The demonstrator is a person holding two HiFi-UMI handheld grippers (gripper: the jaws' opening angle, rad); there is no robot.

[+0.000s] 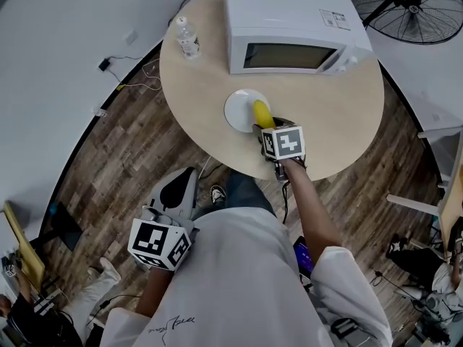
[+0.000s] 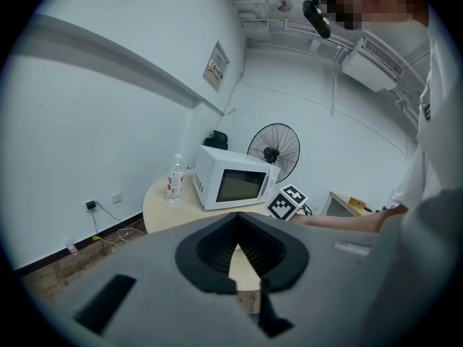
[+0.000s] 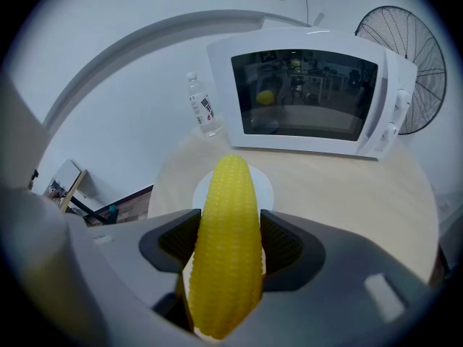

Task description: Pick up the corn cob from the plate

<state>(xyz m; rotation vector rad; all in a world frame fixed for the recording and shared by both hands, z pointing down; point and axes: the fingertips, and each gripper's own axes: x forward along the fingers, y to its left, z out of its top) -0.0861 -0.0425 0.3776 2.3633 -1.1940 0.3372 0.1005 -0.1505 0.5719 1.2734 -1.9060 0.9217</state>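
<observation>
A yellow corn cob sticks up between the jaws of my right gripper, which is shut on it around its middle. In the head view the corn cob lies across the right rim of the white plate, with the right gripper just behind it. The plate shows behind the cob's tip; I cannot tell whether the cob touches it. My left gripper hangs low beside the table over the floor, its jaws closed on nothing.
A white microwave stands at the back of the round wooden table, with a water bottle to its left. A floor fan stands behind at the right. Cables run along the wall at the left.
</observation>
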